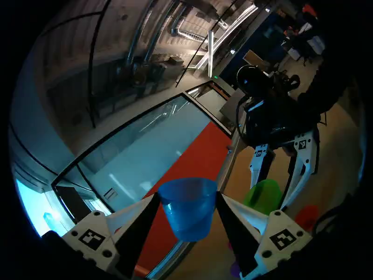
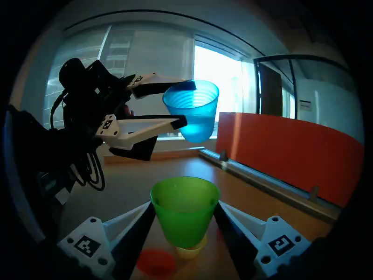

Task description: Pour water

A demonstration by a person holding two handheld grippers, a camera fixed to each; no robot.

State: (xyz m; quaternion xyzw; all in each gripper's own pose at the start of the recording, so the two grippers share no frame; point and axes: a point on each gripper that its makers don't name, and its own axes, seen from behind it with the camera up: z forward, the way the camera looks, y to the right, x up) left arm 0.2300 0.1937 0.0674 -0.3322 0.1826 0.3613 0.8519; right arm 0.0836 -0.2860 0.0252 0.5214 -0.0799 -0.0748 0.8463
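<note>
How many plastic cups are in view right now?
4: translucent blue plastic cup in the left claw; translucent green plastic cup in the right claw; red plastic cup and yellow plastic cup on the wooden table below. Others may be hidden.

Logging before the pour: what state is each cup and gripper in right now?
Blue cup: raised, about upright, gripped by the left gripper.
Green cup: upright, gripped by the right gripper.
Red cup: free on the table.
Yellow cup: free, partly hidden behind the green cup.

Left tongs [image 1: 188, 205] high, rolled sideways, clamped; right tongs [image 2: 185, 207] lower, level, clamped
</note>
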